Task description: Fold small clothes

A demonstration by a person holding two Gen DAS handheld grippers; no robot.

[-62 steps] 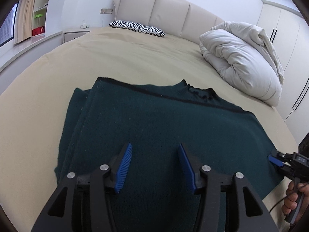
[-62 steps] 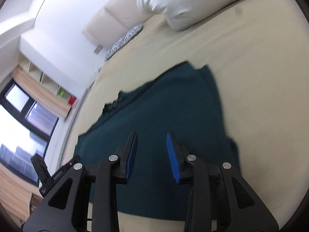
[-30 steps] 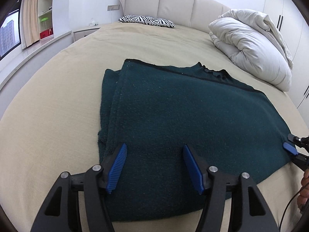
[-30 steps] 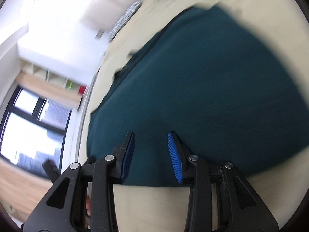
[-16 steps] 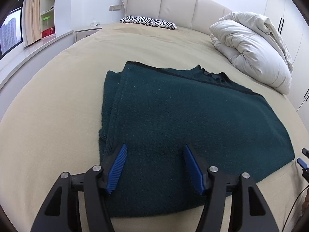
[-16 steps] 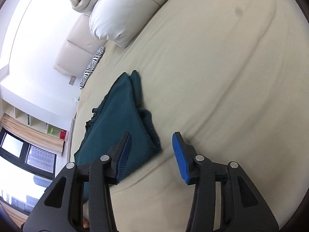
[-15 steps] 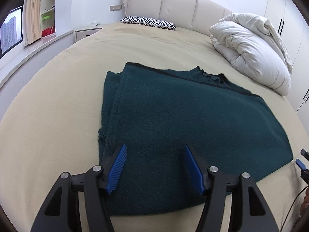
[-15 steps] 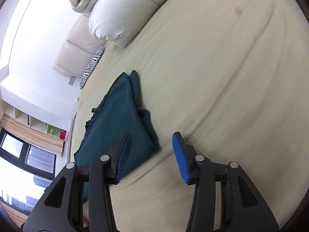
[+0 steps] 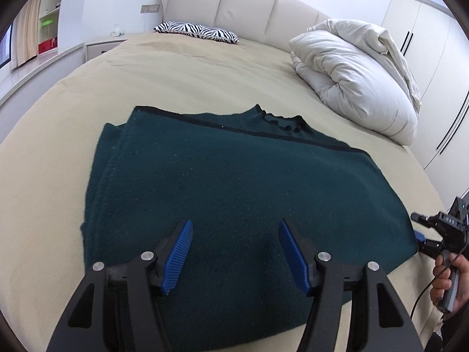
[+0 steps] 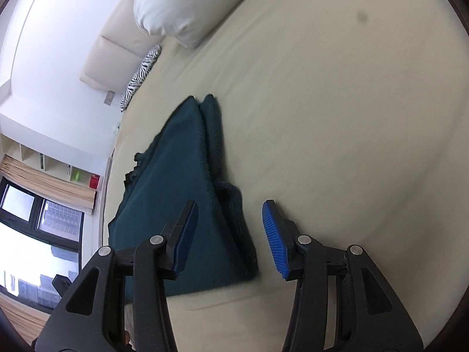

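Note:
A dark green knit sweater (image 9: 234,182) lies folded flat on the beige bed (image 9: 52,158), its neckline at the far edge. My left gripper (image 9: 234,252) is open and empty, just above the sweater's near edge. My right gripper (image 10: 228,234) is open and empty at the sweater's (image 10: 181,187) right side edge, the layered edge lying between its jaws. In the left wrist view the right gripper (image 9: 422,234) shows at the sweater's right corner, held by a hand.
A white rolled duvet (image 9: 357,79) lies at the bed's far right. A zebra-print pillow (image 9: 196,29) rests by the padded headboard (image 9: 243,3). Wardrobe doors (image 9: 433,44) stand at the right, shelves and a window (image 10: 35,214) at the left.
My left gripper has moved forward over the sweater's near edge. My right gripper has swung off the sweater and come in at its right side edge, jaws wider open.

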